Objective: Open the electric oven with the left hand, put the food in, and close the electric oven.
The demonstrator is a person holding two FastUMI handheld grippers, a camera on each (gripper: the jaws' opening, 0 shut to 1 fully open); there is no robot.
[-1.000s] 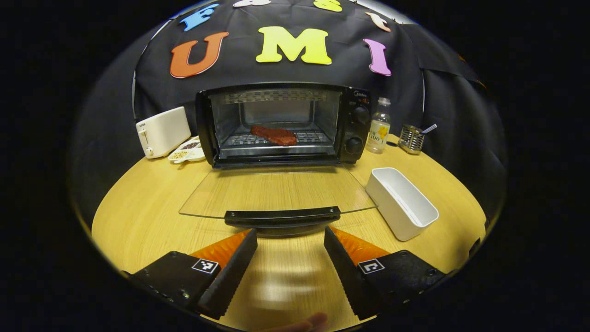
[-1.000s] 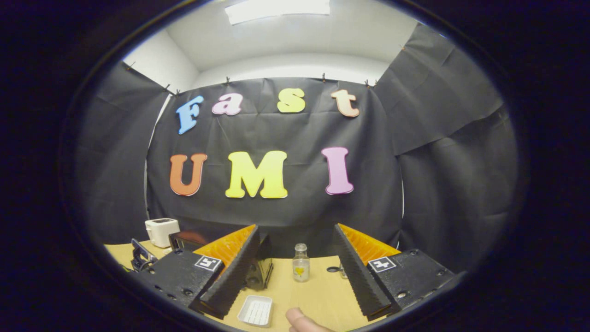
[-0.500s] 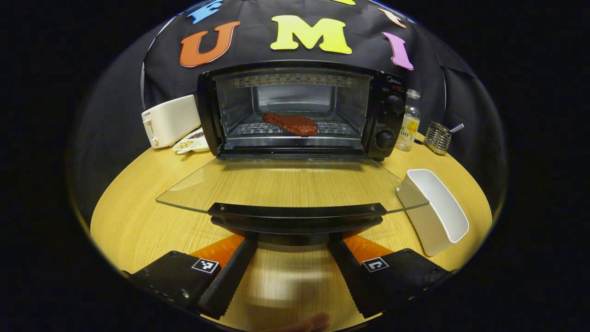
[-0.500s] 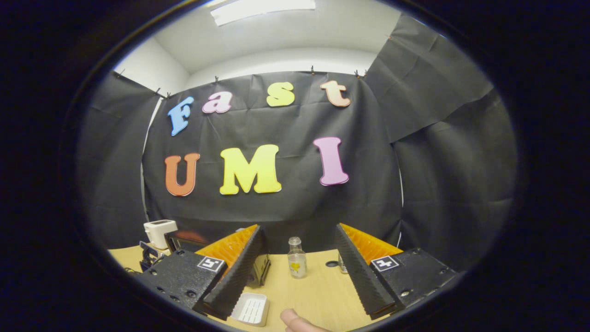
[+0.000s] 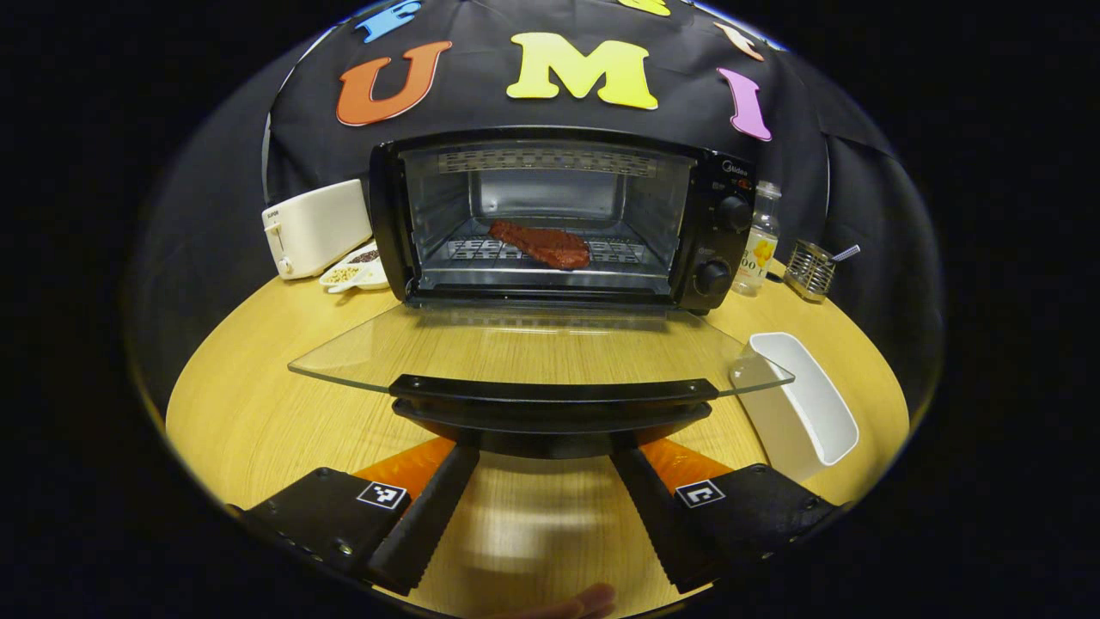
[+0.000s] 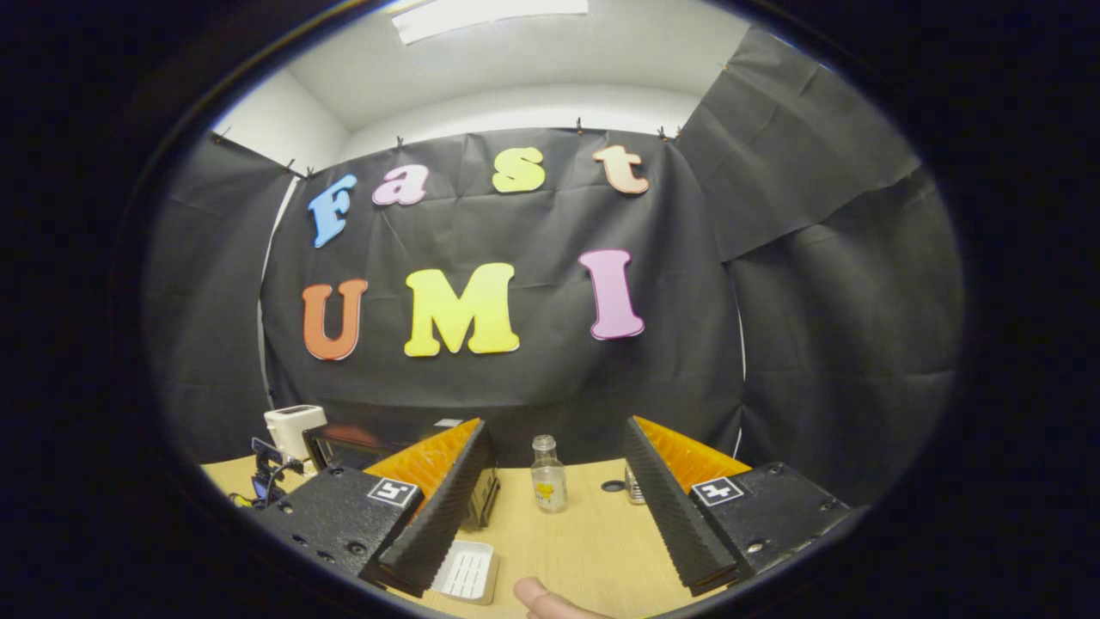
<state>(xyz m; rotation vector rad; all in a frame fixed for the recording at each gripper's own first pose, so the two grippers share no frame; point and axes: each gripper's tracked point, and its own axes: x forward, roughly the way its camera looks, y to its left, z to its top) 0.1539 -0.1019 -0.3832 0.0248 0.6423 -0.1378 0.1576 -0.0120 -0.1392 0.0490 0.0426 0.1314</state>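
In the left gripper view the black electric oven stands open at the back of the table. A reddish-brown slab of meat lies on its wire rack. The glass door hangs out flat toward me, with its black handle at the near edge. My left gripper is open, and its fingertips are hidden beneath that handle. My right gripper is open and empty, held up facing the booth wall. A corner of the oven peeks out behind its left finger.
A white toaster and a small dish of seeds stand left of the oven. A clear bottle and a metal holder stand to its right. A white rectangular tray lies beside the door's right corner.
My left gripper has moved forward, and its fingertips have slid under the door handle. The oven now looms larger. The right gripper has barely drifted.
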